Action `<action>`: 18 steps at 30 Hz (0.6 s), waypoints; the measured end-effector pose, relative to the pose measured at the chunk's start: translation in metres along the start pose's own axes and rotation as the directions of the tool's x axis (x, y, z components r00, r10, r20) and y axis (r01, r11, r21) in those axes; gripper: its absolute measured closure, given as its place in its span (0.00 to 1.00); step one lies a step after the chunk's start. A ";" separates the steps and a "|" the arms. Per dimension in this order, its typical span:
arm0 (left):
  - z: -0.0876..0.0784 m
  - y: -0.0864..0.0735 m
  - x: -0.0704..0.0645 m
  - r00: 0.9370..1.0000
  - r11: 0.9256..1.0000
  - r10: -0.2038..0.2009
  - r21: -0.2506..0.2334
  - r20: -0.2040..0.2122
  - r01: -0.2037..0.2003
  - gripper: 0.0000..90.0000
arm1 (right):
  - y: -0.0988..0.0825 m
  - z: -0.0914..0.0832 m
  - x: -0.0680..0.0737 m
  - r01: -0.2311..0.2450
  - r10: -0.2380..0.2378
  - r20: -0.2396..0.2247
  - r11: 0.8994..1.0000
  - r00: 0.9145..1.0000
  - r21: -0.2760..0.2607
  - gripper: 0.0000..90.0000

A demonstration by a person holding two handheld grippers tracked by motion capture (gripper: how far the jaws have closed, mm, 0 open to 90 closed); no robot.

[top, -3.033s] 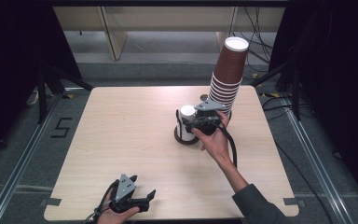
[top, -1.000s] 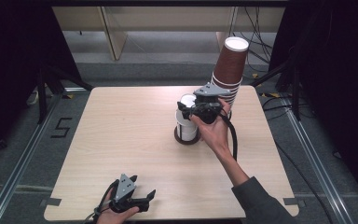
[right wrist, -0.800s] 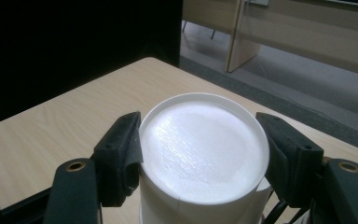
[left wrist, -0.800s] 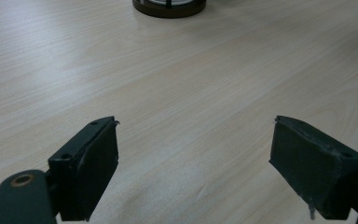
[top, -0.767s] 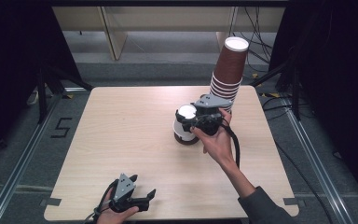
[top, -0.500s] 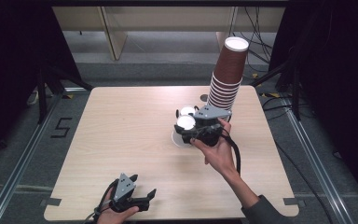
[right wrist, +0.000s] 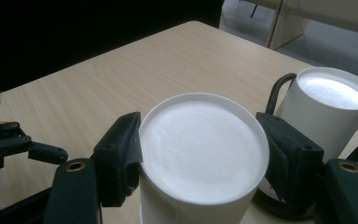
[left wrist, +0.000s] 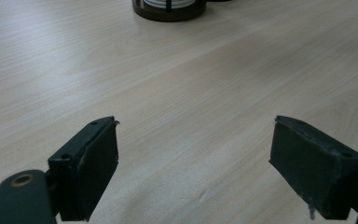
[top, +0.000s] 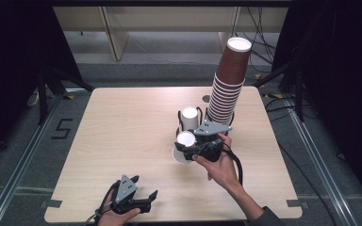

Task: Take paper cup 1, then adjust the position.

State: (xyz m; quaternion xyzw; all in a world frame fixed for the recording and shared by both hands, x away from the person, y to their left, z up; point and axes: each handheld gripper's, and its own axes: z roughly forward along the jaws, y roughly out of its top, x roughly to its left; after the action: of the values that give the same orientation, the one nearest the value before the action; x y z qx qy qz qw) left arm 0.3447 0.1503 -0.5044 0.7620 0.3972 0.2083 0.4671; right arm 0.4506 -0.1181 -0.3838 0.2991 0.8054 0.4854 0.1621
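My left gripper sits lower left on the worktop, fingers spread with nothing between them, parked as a spare. At centre, my right gripper has its fingers clamped on a white cup, bottom up, just in front of the holder with its own cup. I judge I'm setting it down. The brown stack stands upper right as stock.
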 end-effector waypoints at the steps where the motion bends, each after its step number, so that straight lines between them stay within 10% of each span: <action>1: 0.000 0.000 0.000 1.000 1.000 0.000 0.000 0.000 0.000 0.16 | 0.000 0.000 0.000 0.000 0.000 0.000 1.000 1.000 0.000 0.39; 18: 0.001 0.003 -0.005 1.000 0.999 0.012 -0.049 0.020 -0.012 0.16 | -0.016 0.006 0.016 -0.010 0.012 -0.078 1.000 0.997 0.025 0.39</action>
State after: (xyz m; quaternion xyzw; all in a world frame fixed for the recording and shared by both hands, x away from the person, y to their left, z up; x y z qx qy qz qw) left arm 0.3437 0.1449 -0.5023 0.7550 0.3826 0.2128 0.4882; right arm 0.4363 -0.1090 -0.3999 0.2863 0.8153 0.4877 0.1242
